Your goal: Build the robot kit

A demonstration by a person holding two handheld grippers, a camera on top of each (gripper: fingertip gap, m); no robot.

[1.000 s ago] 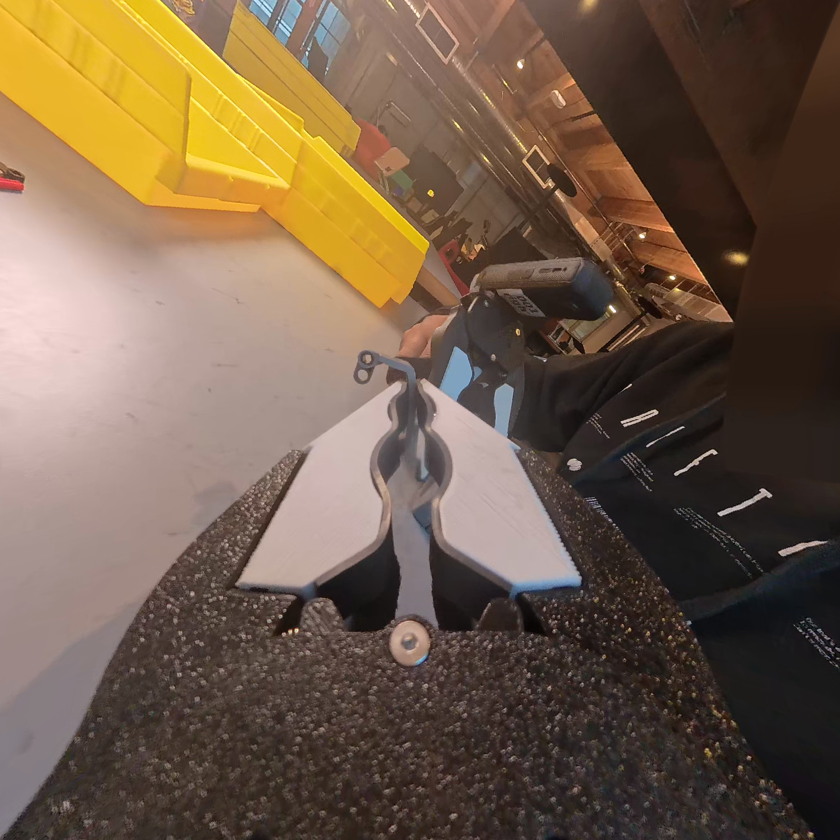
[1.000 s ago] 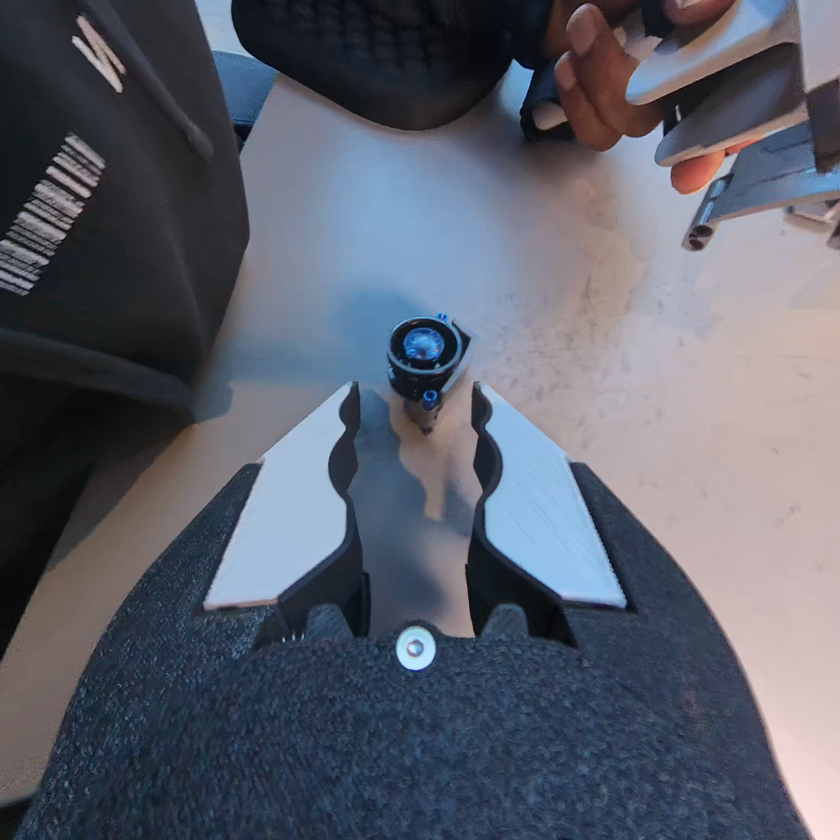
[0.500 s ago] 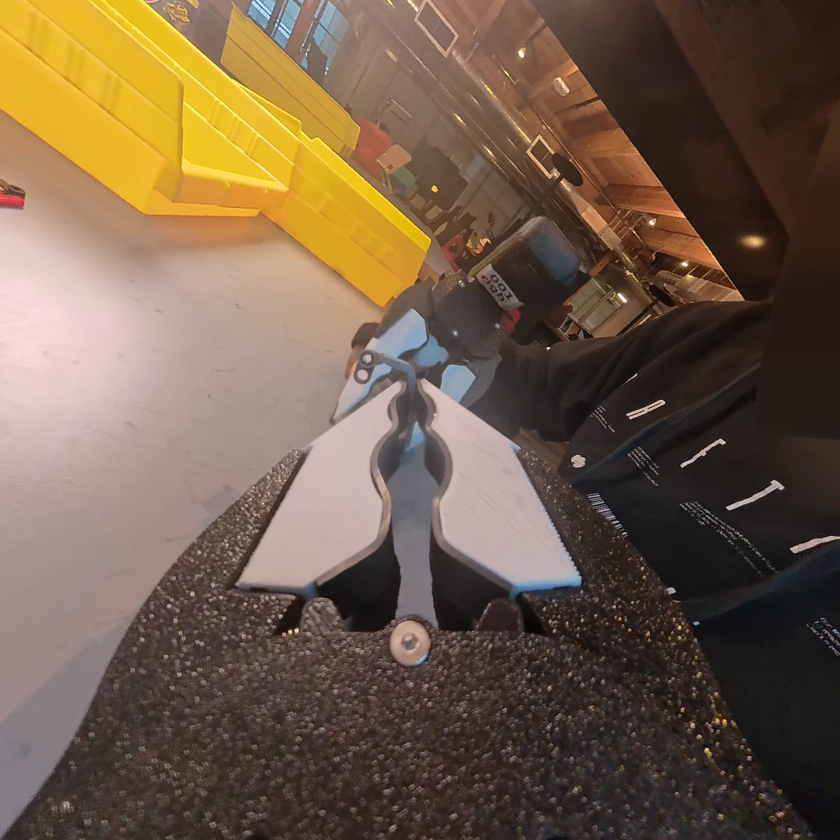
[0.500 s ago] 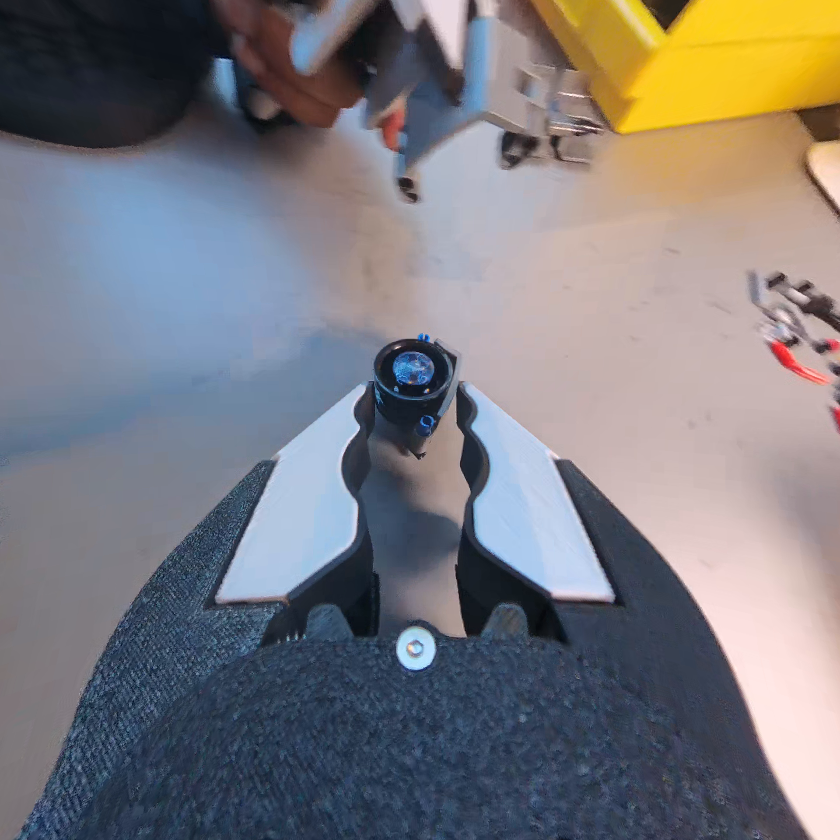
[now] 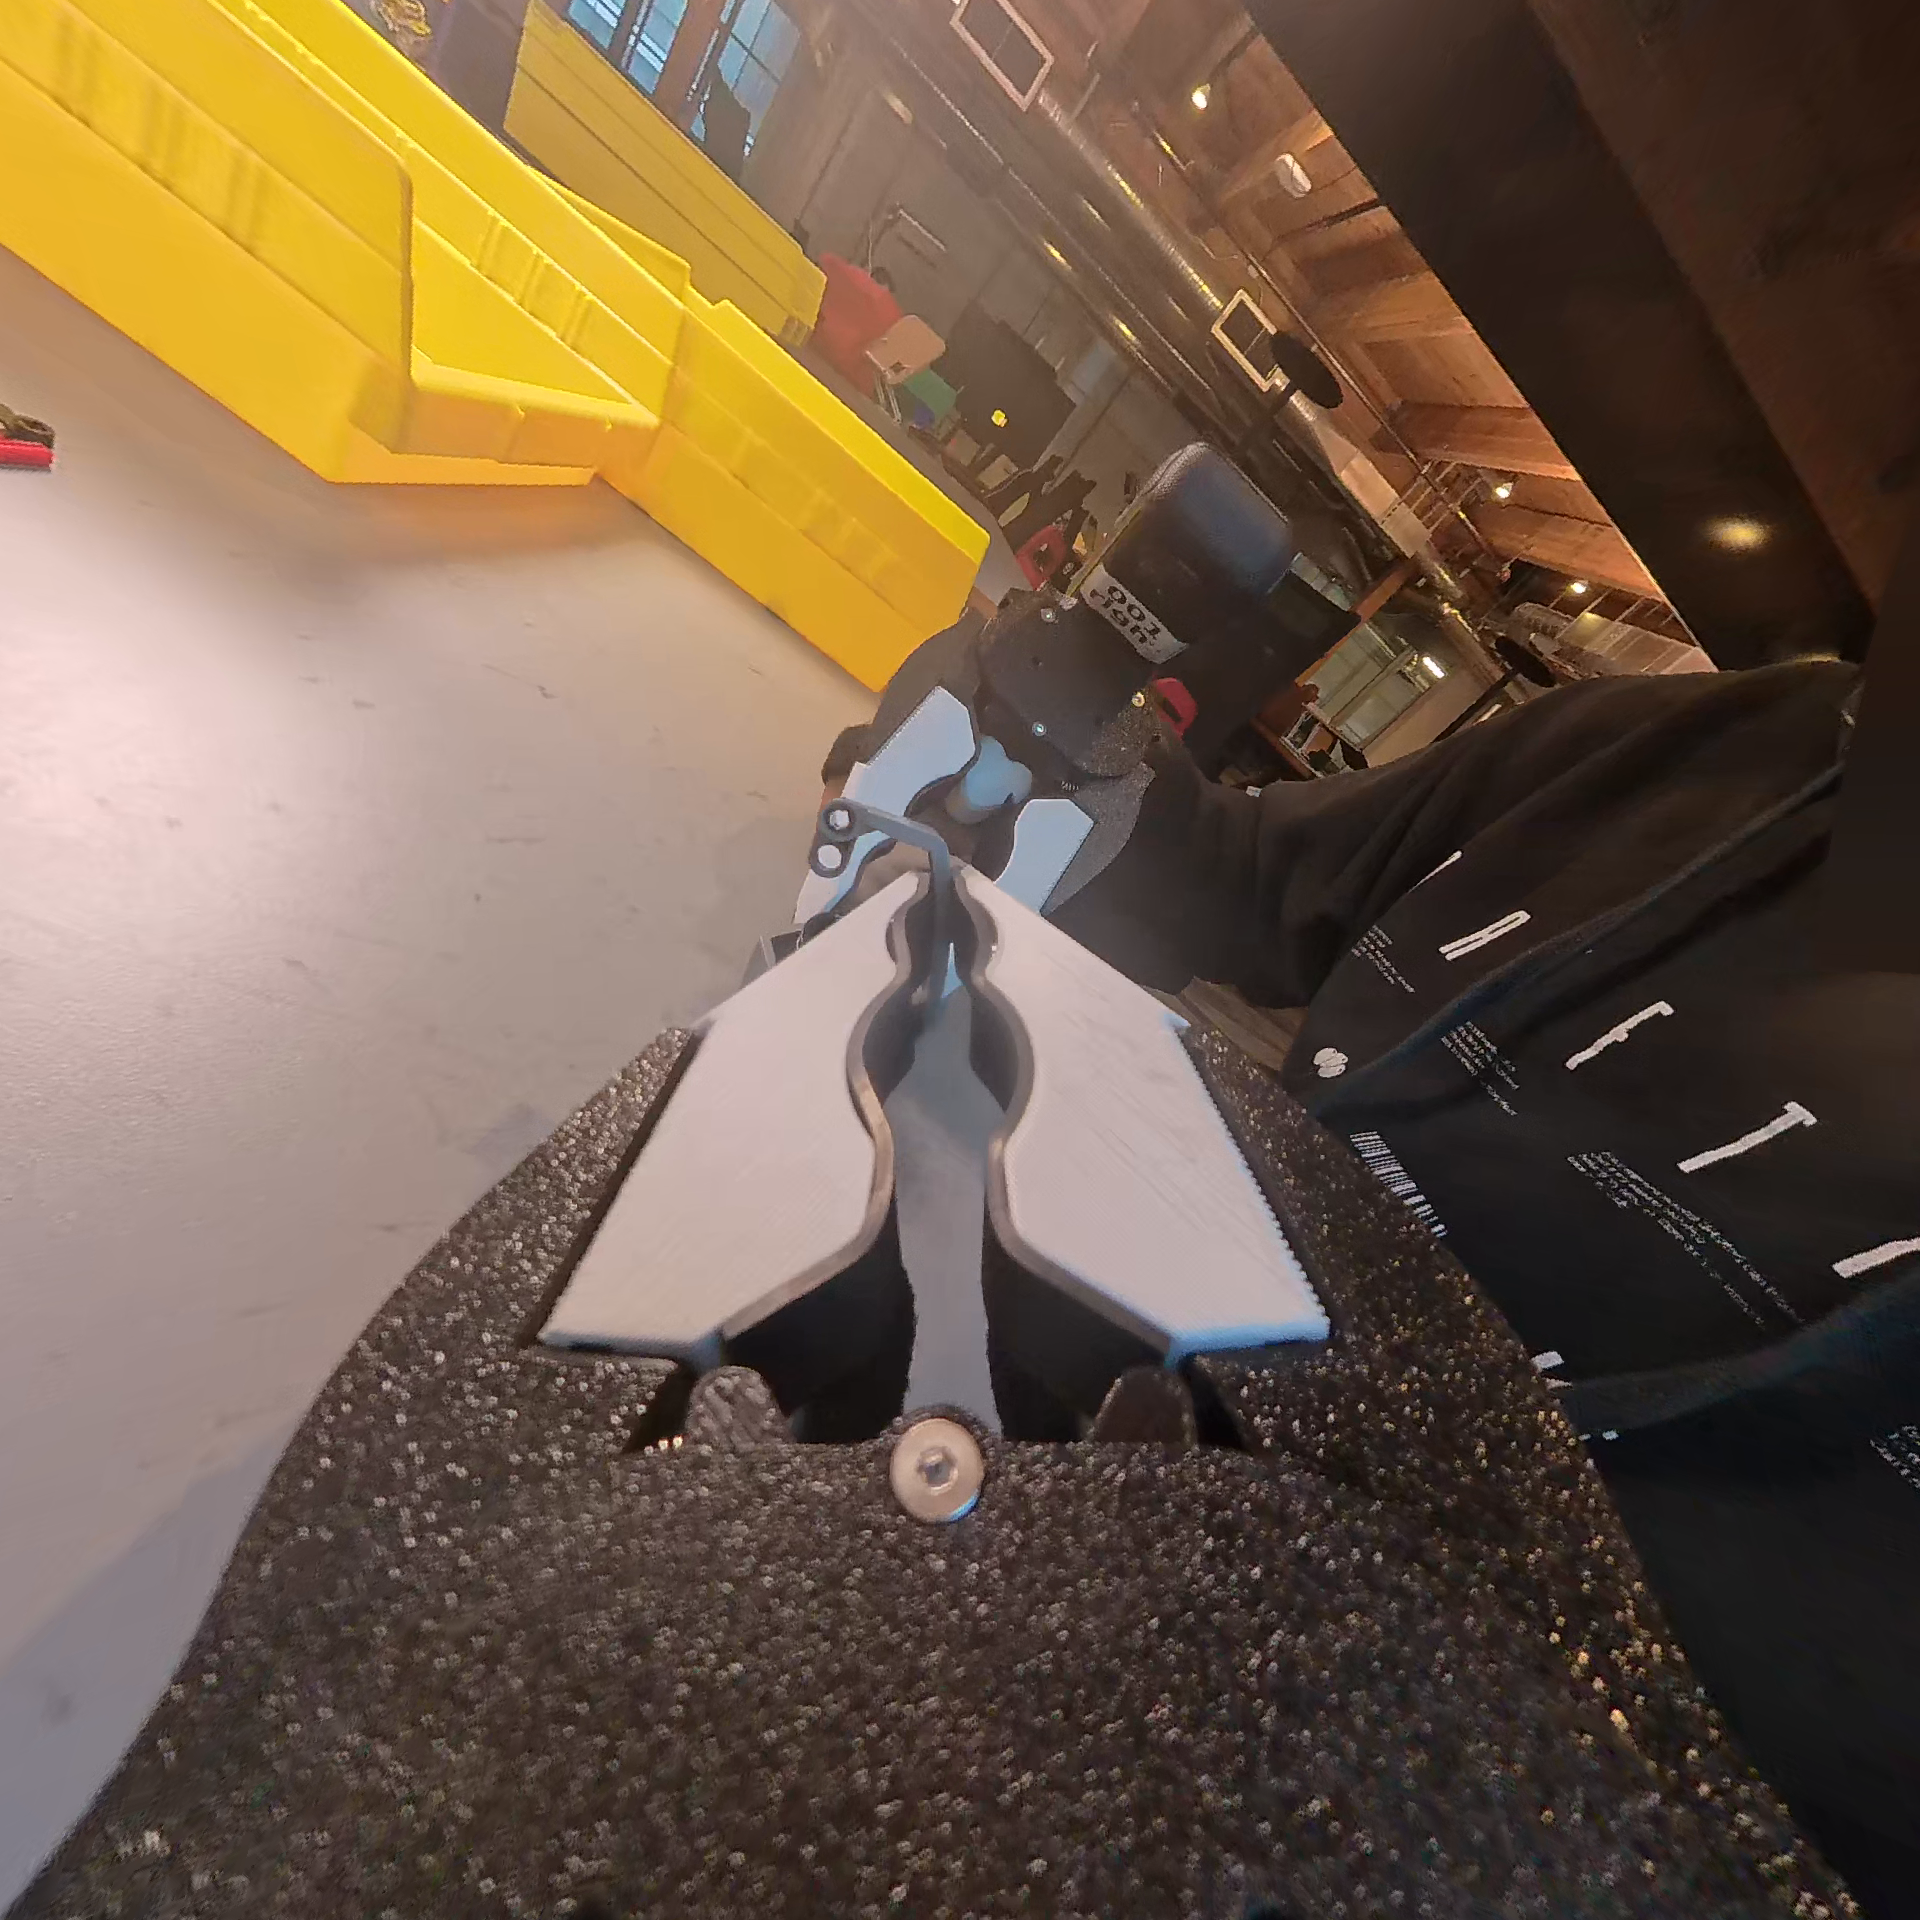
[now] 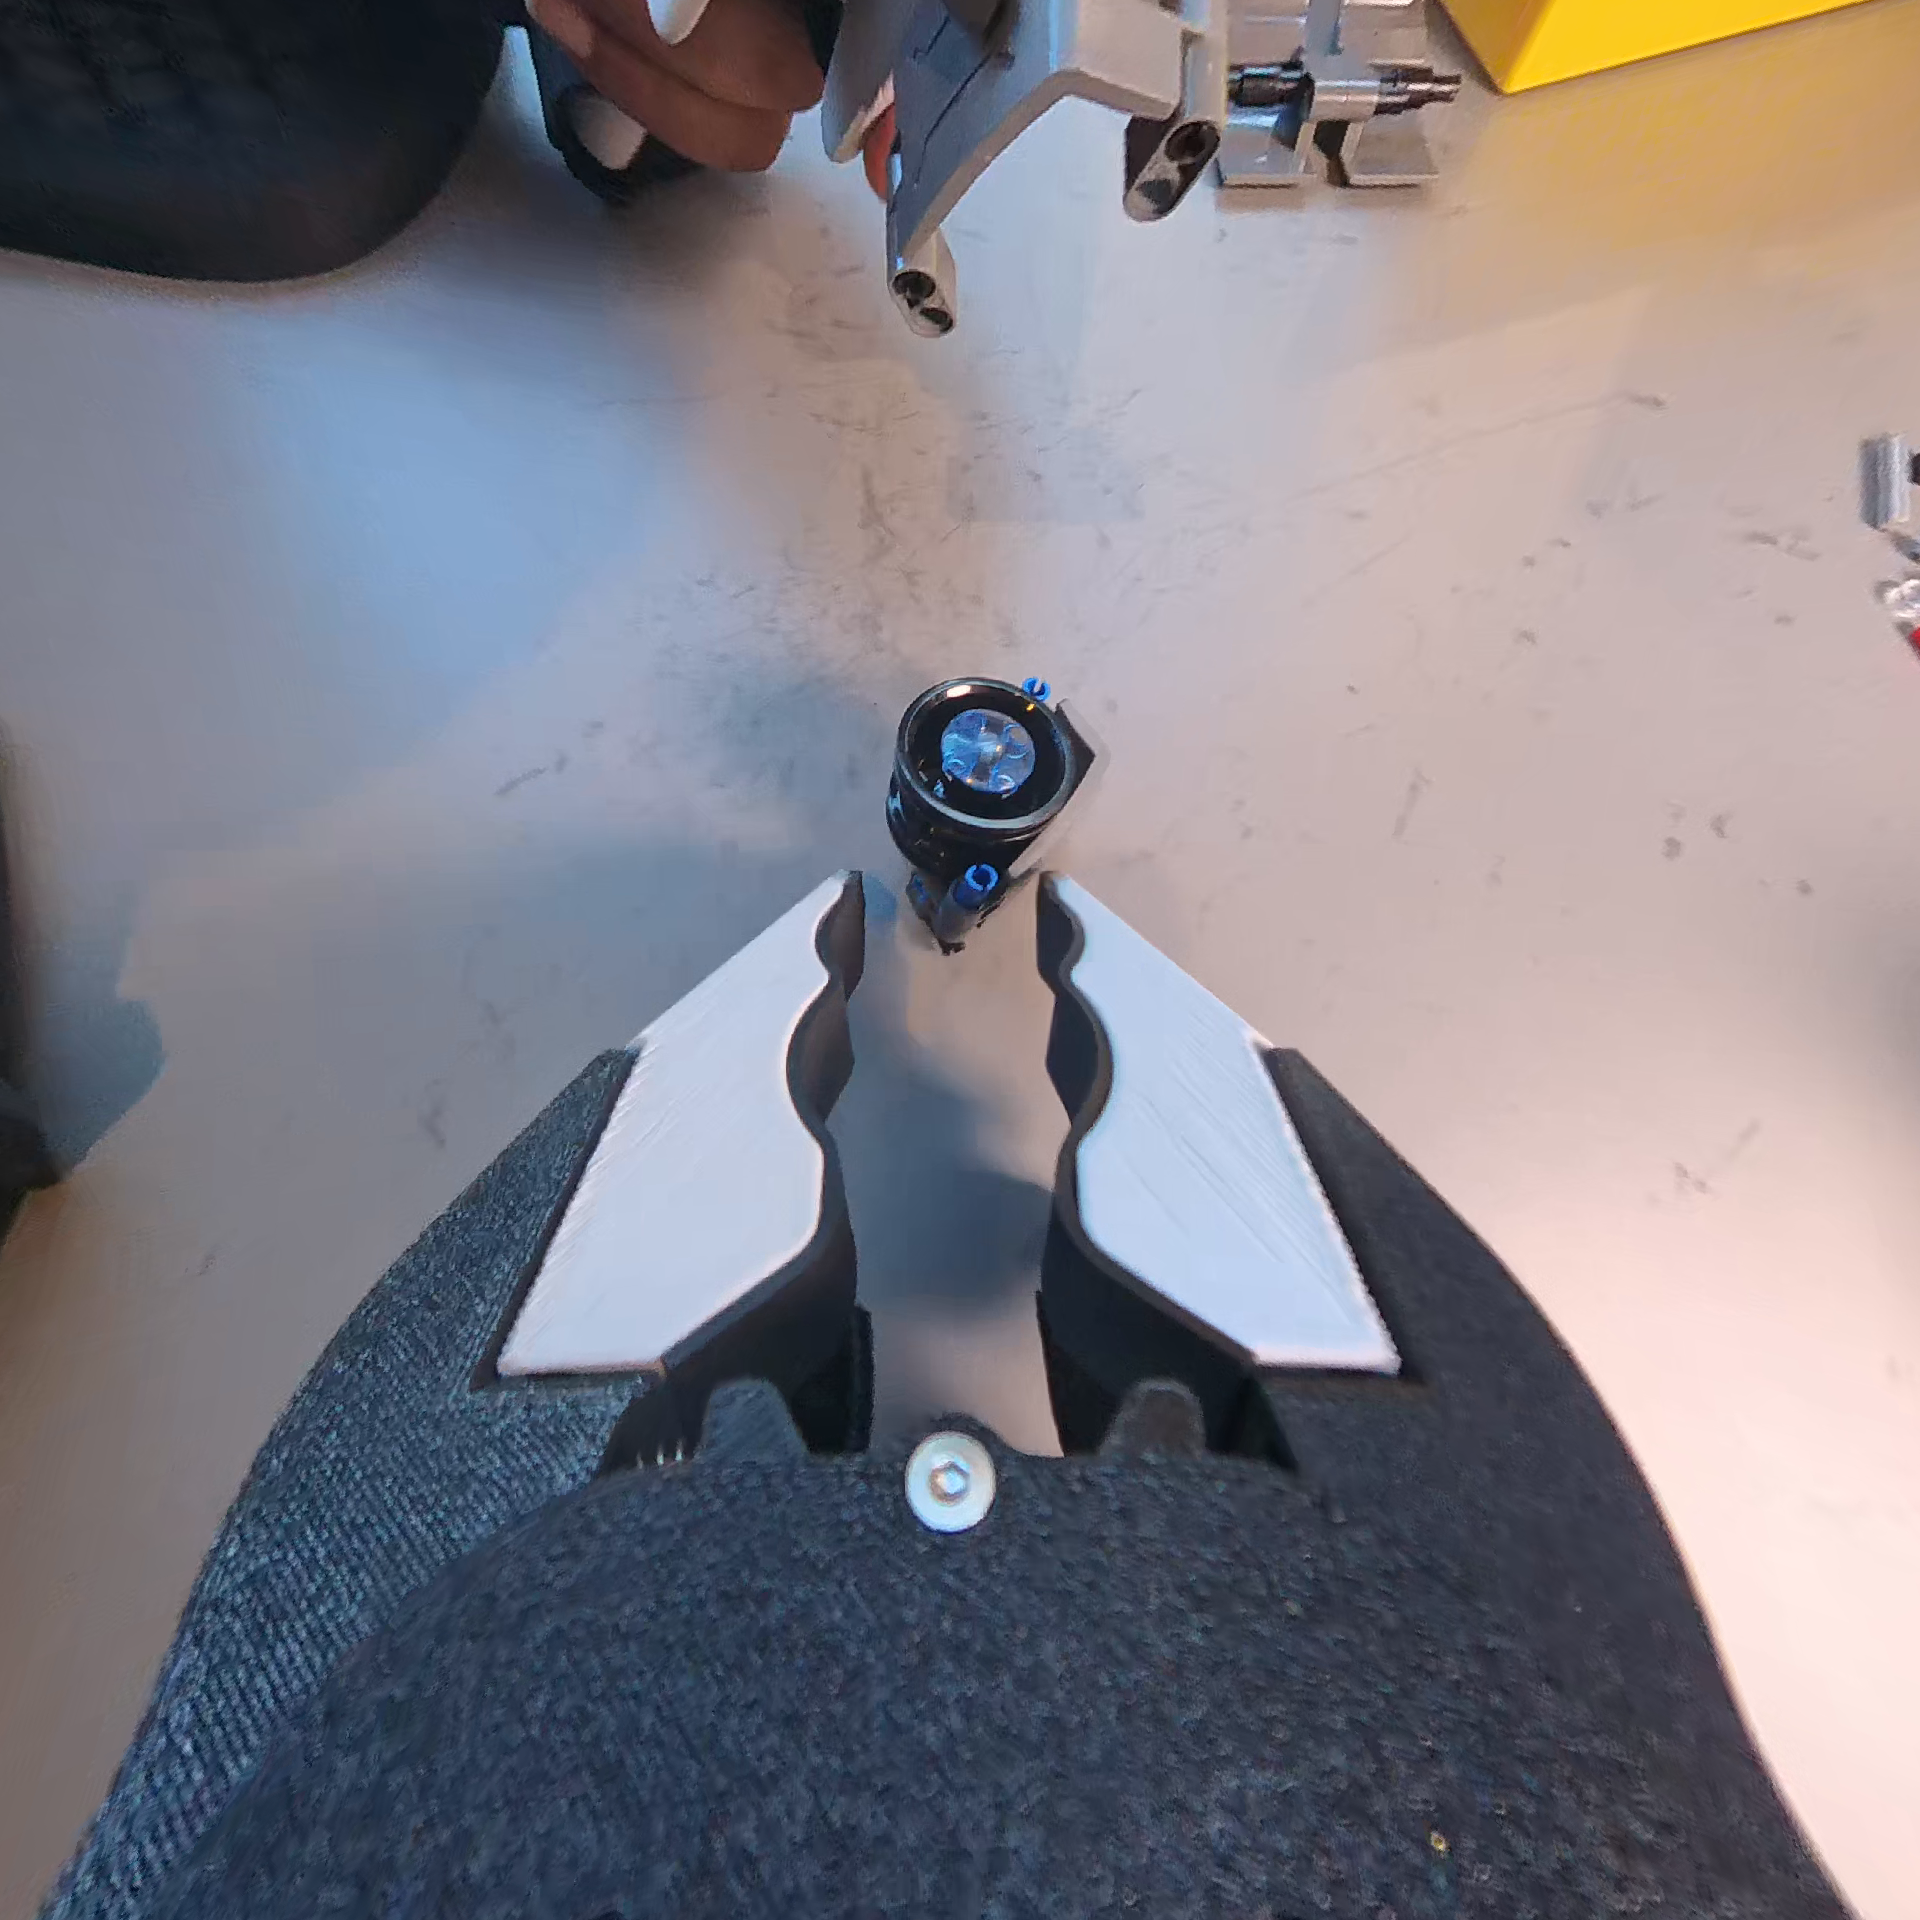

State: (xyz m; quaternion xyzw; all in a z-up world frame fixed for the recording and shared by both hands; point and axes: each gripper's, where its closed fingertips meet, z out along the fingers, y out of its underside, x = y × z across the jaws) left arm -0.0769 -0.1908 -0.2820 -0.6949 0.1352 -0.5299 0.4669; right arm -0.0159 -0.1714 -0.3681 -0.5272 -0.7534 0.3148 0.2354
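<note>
My left gripper is shut on a thin bent grey bar with two holes at its free end. It is held above the grey table. The bar also shows in the right wrist view, at the top, pointing down at the table. My right gripper is open, low over the table. A small black wheel with a blue hub and blue pins sits just past its fingertips. The wheel's lower end lies between the tips without touching them. The right gripper's white fingers show beyond the bar in the left wrist view.
Yellow bins line the far side of the table. A grey brick assembly lies beyond the wheel, with a yellow corner to its right. Small red and grey parts lie at the right edge. A person's hand and black sleeve are close. The tips of one gripper are about 11 cm away from the tips of the other.
The right wrist view has swung round about the wheel, and the right fingers have narrowed towards it. The right gripper has come nearer the left one. The left gripper stays shut on the bar.
</note>
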